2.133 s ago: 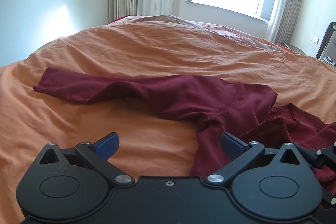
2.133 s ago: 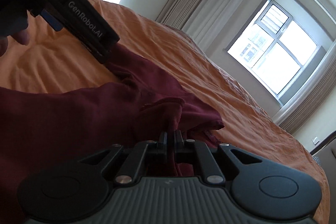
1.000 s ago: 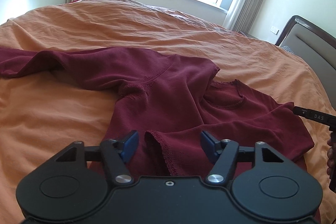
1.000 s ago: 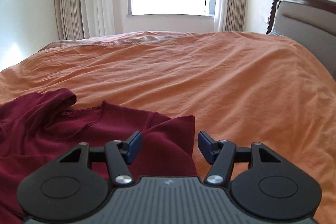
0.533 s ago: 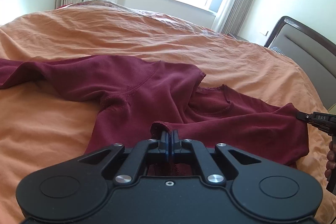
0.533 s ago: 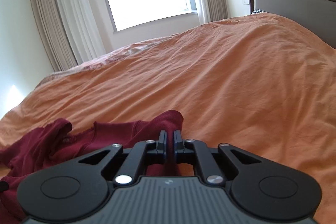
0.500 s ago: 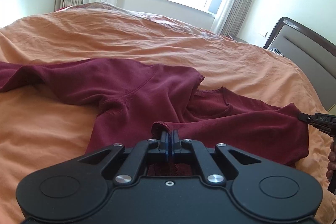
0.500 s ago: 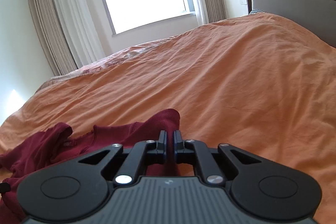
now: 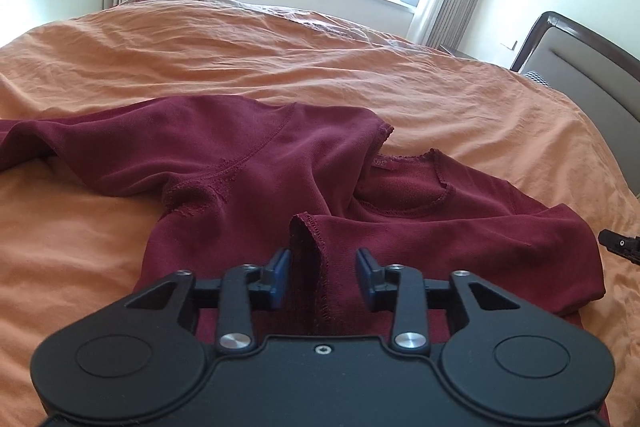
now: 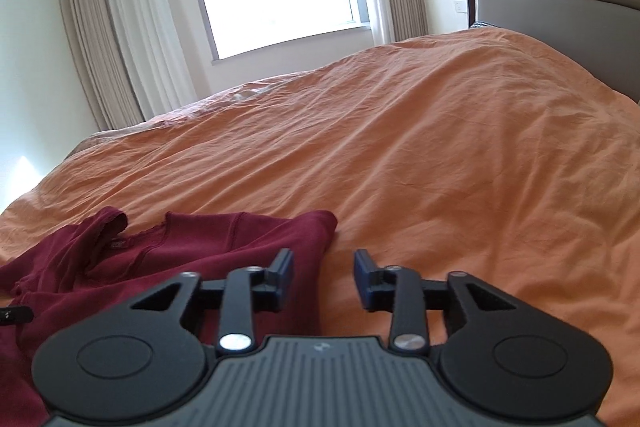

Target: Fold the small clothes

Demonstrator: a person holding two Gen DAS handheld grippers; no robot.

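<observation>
Dark red knit long-sleeved top (image 9: 256, 163): spread crumpled on the orange bedcover (image 9: 280, 67), one sleeve stretched to the left. Left gripper (image 9: 322, 277): jaws just opened, apart, a stitched hem fold standing between them, beside the left pad. Right gripper (image 10: 323, 279): jaws just opened, apart over bare bedcover, the top's corner edge just beside its left finger.

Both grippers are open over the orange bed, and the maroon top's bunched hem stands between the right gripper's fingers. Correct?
Not quite. The bunched hem of the maroon top stands between the left gripper fingers, as the left wrist view shows. The right gripper has only orange bed in its gap. Both are open.
</observation>
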